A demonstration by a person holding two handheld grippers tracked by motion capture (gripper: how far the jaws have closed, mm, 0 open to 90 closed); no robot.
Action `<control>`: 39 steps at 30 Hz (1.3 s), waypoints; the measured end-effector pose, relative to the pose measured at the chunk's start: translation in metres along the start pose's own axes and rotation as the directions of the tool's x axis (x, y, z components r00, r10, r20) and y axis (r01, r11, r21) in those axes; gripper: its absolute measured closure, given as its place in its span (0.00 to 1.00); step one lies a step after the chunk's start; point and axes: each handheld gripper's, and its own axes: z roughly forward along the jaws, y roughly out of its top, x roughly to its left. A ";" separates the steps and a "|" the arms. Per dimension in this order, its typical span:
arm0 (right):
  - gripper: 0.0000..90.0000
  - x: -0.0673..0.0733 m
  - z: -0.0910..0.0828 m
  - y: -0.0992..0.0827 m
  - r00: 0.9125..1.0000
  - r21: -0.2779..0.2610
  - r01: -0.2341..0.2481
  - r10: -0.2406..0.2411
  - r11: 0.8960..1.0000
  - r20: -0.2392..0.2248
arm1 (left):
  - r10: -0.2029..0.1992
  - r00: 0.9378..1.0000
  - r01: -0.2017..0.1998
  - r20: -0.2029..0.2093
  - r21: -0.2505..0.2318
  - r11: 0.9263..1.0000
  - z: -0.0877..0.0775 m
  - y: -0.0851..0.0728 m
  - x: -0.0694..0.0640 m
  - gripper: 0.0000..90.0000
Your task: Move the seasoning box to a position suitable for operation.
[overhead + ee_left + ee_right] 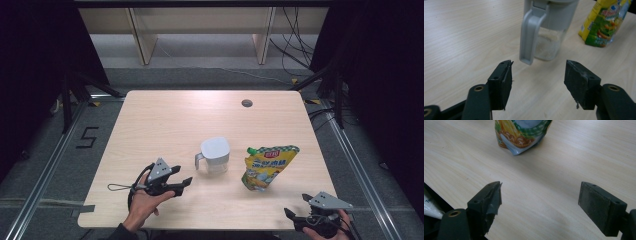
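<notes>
A clear jug (215, 156) with a pale grey lid and handle stands near the middle of the wooden table (165, 115). In the left gripper view the jug (549, 30) holds a low layer of whitish grains, and its handle points toward my jaws. My left gripper (182, 175) (537, 67) lies just left of the handle, open, with nothing between its pads. A yellow-green spouted pouch (267, 167) (606, 22) (521, 135) stands to the right of the jug. My right gripper (296, 205) (540, 187) rests at the front right edge, open and empty, aimed at the pouch.
A small round cable hole (246, 103) sits in the table's far right part. Beyond the far edge are wooden shelf legs (142, 42) and loose cables (295, 45) on the floor. A black tripod leg (67, 100) stands left of the table.
</notes>
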 end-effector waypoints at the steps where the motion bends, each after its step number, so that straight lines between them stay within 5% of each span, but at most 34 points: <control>1: 0.22 0.000 -0.002 0.000 1.000 -0.007 -0.003 0.003 1.000 -0.009 | 0.002 1.000 -0.002 -0.006 -0.003 1.000 0.003 0.002 0.002 0.45; 2: 0.22 0.002 -0.002 -0.001 1.000 -0.010 -0.027 0.027 1.000 -0.010 | 0.006 1.000 -0.006 -0.009 -0.014 1.000 0.008 0.004 0.004 0.46; 4: 0.22 0.000 -0.003 0.000 1.000 0.000 0.006 -0.006 1.000 -0.006 | 0.020 1.000 -0.020 -0.019 -0.021 1.000 0.014 0.007 0.005 0.49; 10: 0.22 0.005 -0.002 -0.001 0.999 0.006 -0.038 0.038 0.999 -0.010 | 0.146 0.989 -0.146 -0.024 0.004 0.989 0.034 0.016 0.002 0.60; 17: 0.22 0.005 -0.002 -0.001 0.999 0.009 -0.033 0.033 0.999 -0.010 | 0.187 0.981 -0.187 -0.040 0.005 0.982 0.047 0.019 0.006 0.66; 19: 0.22 0.002 -0.001 -0.001 1.000 -0.007 0.005 -0.005 1.000 0.000 | 0.215 0.976 -0.215 -0.039 0.003 0.977 0.049 0.021 0.006 0.68; 25: 0.23 0.002 -0.001 -0.001 1.000 0.000 0.013 -0.013 1.000 0.002 | 0.226 0.973 -0.226 -0.038 0.006 0.974 0.056 0.024 0.004 0.72; 27: 0.23 0.004 -0.001 -0.001 1.000 0.015 -0.014 0.014 1.000 -0.011 | 0.211 0.977 -0.211 -0.030 0.005 0.977 0.059 0.024 0.004 0.73; 32: 0.23 0.002 -0.001 -0.001 1.000 0.009 0.018 -0.018 1.000 0.004 | 0.207 0.978 -0.207 -0.022 0.006 0.978 0.059 0.025 0.006 0.75; 34: 0.23 0.006 -0.001 -0.001 0.999 0.026 -0.037 0.037 0.999 -0.014 | 0.190 0.982 -0.190 -0.008 0.002 0.982 0.059 0.026 0.007 0.76; 39: 0.24 0.002 -0.001 -0.001 1.000 0.015 0.012 -0.013 1.000 0.002 | 0.176 0.984 -0.176 0.002 0.017 0.984 0.054 0.025 0.005 0.76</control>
